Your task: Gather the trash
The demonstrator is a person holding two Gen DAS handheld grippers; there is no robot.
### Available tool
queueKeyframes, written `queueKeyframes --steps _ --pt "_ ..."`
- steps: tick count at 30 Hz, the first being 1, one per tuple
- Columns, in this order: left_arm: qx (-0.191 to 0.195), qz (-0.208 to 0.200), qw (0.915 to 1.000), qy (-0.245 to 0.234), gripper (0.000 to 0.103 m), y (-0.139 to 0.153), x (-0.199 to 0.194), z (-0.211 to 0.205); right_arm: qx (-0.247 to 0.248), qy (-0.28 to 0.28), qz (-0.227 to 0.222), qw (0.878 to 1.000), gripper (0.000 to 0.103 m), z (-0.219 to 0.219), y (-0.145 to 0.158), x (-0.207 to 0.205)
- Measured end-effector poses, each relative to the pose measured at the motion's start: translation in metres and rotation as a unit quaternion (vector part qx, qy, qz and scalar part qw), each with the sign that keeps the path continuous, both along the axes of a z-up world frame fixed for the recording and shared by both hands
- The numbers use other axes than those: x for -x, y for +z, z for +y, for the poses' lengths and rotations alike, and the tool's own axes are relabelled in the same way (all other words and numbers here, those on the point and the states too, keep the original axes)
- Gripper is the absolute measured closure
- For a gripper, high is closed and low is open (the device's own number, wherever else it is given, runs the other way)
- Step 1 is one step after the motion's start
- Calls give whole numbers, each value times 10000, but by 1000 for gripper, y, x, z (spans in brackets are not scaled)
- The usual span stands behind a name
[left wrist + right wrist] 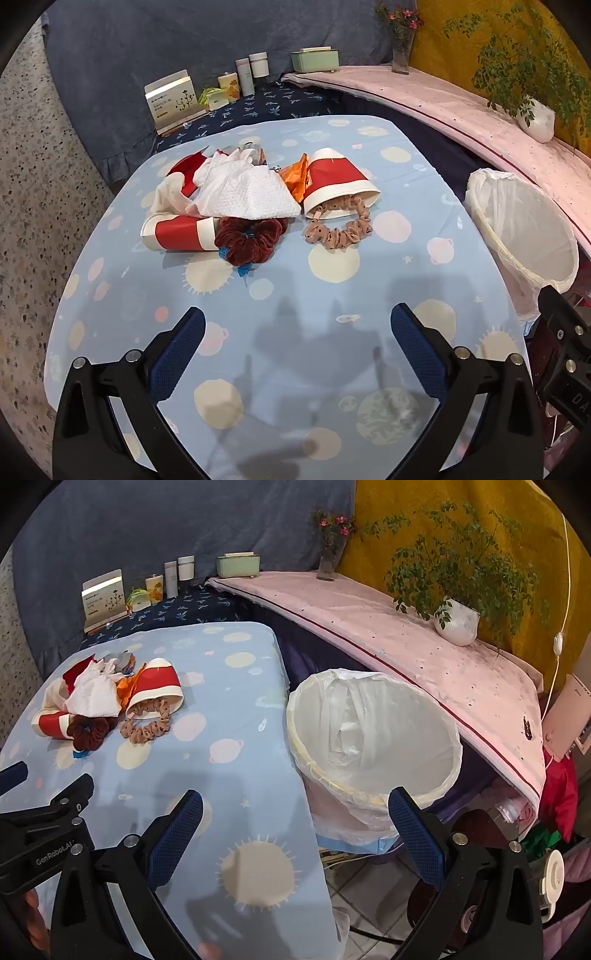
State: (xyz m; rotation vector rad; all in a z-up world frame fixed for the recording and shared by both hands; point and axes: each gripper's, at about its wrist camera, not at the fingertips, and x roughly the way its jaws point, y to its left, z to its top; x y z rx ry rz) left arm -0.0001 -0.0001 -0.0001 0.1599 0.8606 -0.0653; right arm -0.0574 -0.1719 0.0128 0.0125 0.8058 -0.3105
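Both grippers are hanging over my end of the table right now, tilted down at it. The left gripper point(297, 332) has its blue pads spread wide with nothing but tablecloth between them. Same story for the right gripper point(295, 812), fully released, straddling the table edge with the bin just past its right finger.

The table point(369, 295) wears a light blue cloth with planets and suns on it. All the trash sits in one heap at about 11 to 12 o'clock from the left wrist view. There's a white textured paper towel point(243, 192) on top of the pile, a red-and-white paper cup point(181, 232) lying on its side at the near left, and a dark red velvet scrunchie point(249, 242) touching that cup's mouth. Just right of the towel is a second red-and-white paper cup point(338, 181), tipped over with its mouth facing me, and a tan dotted scrunchie point(338, 227) half inside it. An orange wrapper point(297, 177) is wedged between that cup and the towel.

The trash bin point(373, 738) with a white bag liner stands off the table's right edge, roughly 1 o'clock in the right wrist view. I can't tell what, if anything, lies in the bottom besides the crumpled liner.
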Motion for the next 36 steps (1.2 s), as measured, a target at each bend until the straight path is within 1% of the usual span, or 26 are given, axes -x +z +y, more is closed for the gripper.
queueKeyframes --steps 10,19,20,22,26,36 --pt "41 3 10000 -25 7 0 0 1 43 2 4 10000 7 2 3 2" --pt "30 20 10000 -15 7 0 0 0 25 -2 5 10000 7 -2 -4 1" --pt "34 24 10000 -14 7 0 0 0 20 -5 5 10000 7 0 1 0" --pt "34 31 10000 -9 7 0 0 1 25 -4 10 10000 7 1 2 0" --pt "43 37 10000 2 7 -1 5 7 23 -1 5 10000 7 0 1 1" --pt "43 52 10000 1 7 -5 7 6 44 -11 12 10000 7 1 2 2"
